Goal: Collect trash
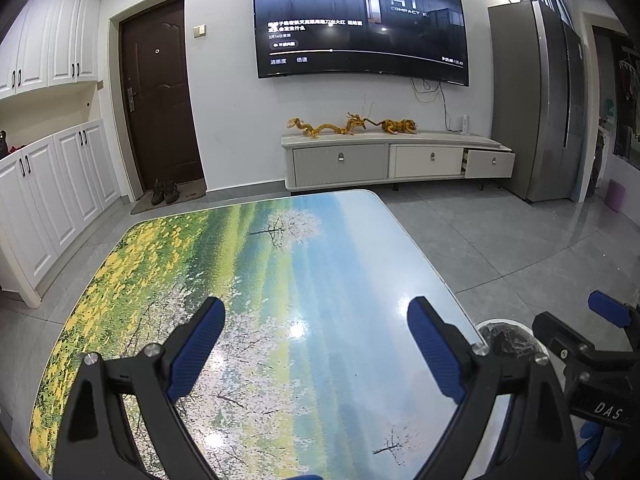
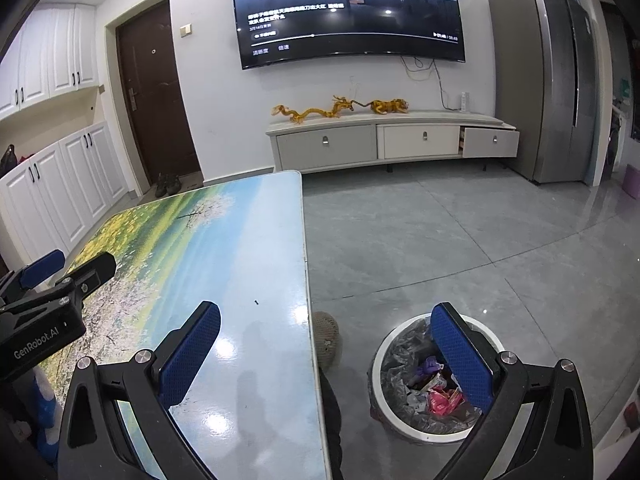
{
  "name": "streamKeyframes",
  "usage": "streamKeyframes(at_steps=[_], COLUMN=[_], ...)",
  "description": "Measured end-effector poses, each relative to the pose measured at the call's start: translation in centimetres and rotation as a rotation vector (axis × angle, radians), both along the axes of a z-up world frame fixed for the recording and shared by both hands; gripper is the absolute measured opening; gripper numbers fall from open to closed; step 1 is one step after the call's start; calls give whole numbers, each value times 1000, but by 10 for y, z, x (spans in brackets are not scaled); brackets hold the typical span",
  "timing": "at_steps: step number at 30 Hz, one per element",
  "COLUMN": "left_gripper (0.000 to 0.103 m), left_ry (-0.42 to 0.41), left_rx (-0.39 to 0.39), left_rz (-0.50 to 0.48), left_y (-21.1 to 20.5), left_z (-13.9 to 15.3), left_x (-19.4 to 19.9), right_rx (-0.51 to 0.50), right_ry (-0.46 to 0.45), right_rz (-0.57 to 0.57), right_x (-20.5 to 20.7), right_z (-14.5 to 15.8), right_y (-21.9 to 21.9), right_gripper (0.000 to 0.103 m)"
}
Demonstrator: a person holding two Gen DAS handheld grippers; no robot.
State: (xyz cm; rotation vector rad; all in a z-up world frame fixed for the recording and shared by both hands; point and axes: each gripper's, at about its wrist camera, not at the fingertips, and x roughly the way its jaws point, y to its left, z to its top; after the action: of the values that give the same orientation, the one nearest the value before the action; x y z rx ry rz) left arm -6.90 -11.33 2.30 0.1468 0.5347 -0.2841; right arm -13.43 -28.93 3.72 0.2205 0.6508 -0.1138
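- Landmark = trash bin, white round rim, on the floor just off the tabletop edge, w/ a clear plastic liner.
- Bin contents: crumpled wrappers, one red/pink, a purple scrap, some pale bits; all low in the liner, not near the rim. Exact items too small to tell.
- Right gripper hangs above & partly over the bin; jaws spread wide, nothing between them. One blue pad sits in line w/ the bin, the other over the tabletop edge.
- Left gripper is well away from the bin, over the tabletop; jaws spread too, empty.
- Tabletop beside the bin: no trash apparent, only one tiny dark speck near the bin-side edge. Prob. the task is about done.
- Brownish round thing on the floor btw. tabletop edge & bin; can't tell what it is.
- Risks: speck is prob. too small for wide pads, so a pinch could just scrape the glossy top or flick it onto the floor.
- Lowering the right gripper could snag the loose liner & drag it, or tip the bin.
- Grippers are near each other; crossing toward the bin could knock them together.
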Motion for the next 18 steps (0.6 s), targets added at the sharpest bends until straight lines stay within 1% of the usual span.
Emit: streamKeyframes(at_steps=[18], left_gripper=[93], left_ry=[21], left_rx=[9], left_rz=[-57], left_y=[-20], left_z=[-11], left_x=[7], right_rx=[-72], right_ry=[-6], right_rz=[-40], right_x=[5], right_z=[3], right_y=[-4], right_gripper=[103])
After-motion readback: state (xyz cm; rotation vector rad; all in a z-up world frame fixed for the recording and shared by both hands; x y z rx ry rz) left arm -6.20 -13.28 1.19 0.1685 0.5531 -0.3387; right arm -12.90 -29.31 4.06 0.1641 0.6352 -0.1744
